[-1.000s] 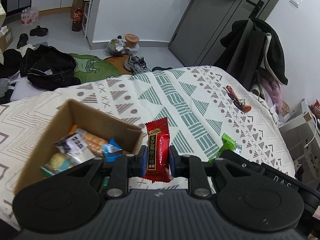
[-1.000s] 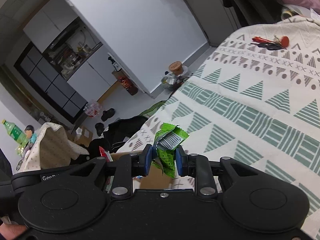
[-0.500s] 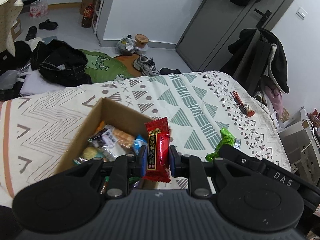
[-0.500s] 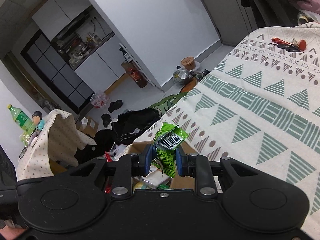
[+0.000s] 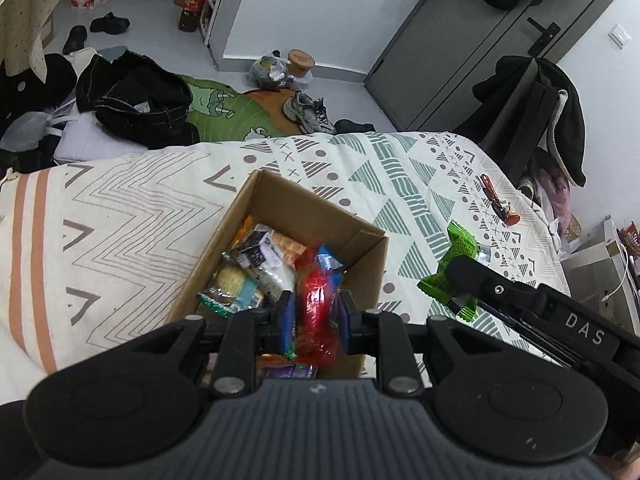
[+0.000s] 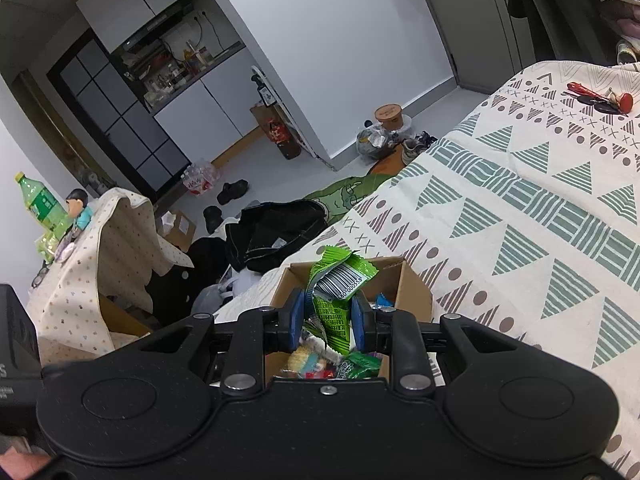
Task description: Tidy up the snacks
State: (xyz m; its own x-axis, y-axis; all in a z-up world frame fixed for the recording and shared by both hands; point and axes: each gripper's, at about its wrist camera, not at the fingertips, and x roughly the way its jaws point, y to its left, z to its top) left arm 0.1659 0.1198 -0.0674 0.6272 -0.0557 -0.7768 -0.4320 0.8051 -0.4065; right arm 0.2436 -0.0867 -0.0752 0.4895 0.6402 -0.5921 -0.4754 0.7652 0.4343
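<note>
while my left gripper [image 5: 314, 316] holds the red snack [image 5: 316, 312] over the cardboard box [image 5: 372, 264] | right gripper [image 6: 327, 318] pinches green snack [image 6: 334, 296] above the box edge | risk: it falls onto the bed [image 6: 520, 220] if released early
</note>
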